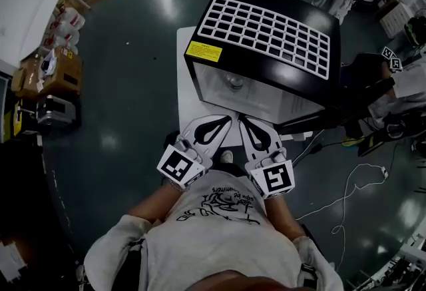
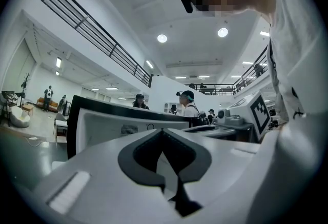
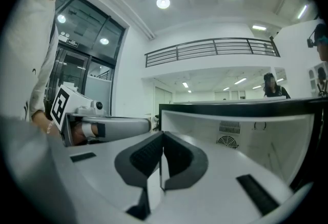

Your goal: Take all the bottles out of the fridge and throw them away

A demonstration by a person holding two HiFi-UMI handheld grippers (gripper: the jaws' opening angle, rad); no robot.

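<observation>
A small black fridge (image 1: pixel 266 23) with a white grid on its top stands on a white base. Through its front I see a pale inside and one bottle top (image 1: pixel 234 82). Both grippers are held side by side just before that front, pointing at it. My left gripper (image 1: pixel 223 122) is shut with nothing between its jaws, and its own view shows the pads meeting at the left gripper (image 2: pixel 163 133) tip. My right gripper (image 1: pixel 247 122) is likewise shut and empty, and the right gripper (image 3: pixel 163 136) pads touch. The fridge (image 3: pixel 241 130) shows white walls and a fan grille.
A dark panel (image 1: pixel 346 100) juts out at the fridge's right front corner; whether it is the door I cannot tell. Cardboard boxes (image 1: pixel 53 73) sit on the floor at the left. A white cable (image 1: pixel 353 196) trails at the right. People stand beyond the fridge (image 2: pixel 187 102).
</observation>
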